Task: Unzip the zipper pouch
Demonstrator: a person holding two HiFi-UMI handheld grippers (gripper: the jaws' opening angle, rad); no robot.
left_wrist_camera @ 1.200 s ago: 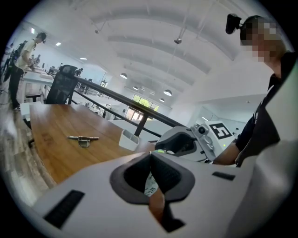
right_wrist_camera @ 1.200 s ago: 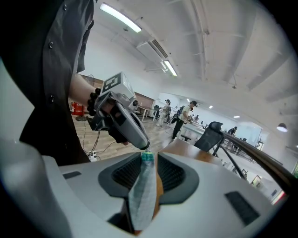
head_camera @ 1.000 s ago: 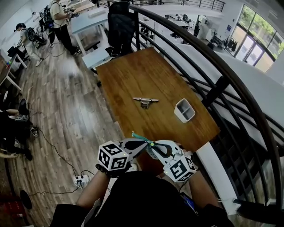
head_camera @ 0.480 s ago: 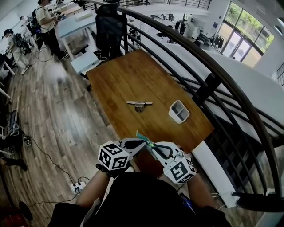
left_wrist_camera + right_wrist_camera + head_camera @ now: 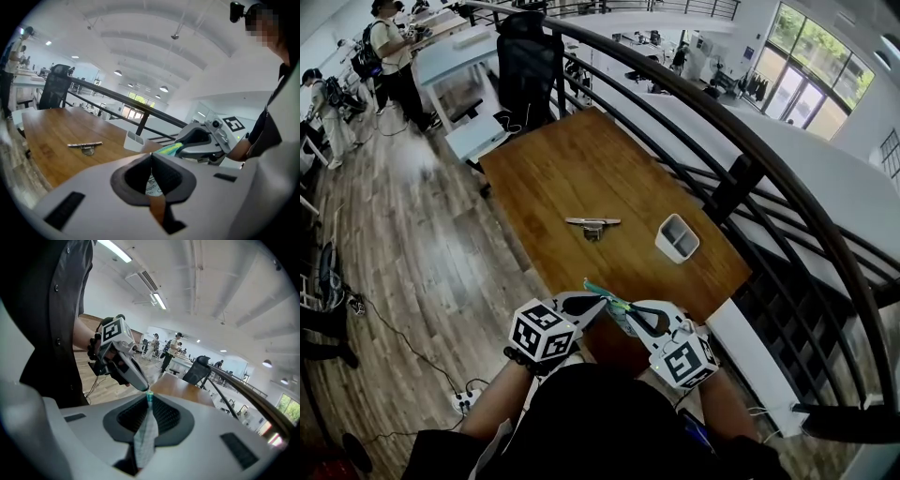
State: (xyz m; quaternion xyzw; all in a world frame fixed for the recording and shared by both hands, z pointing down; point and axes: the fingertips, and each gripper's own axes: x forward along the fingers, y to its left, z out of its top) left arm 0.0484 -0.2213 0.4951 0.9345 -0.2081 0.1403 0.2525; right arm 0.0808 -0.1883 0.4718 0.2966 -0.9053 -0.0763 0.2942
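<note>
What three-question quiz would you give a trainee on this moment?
1. On the table, what stands right of the metal clip in the head view? A) mug B) white holder C) book
2. True or false: the left gripper and the right gripper both clamp the pouch, held off the table.
3. Fill in: the chair at the table's far end is ____.
Key: 1 B; 2 true; 3 black.
</note>
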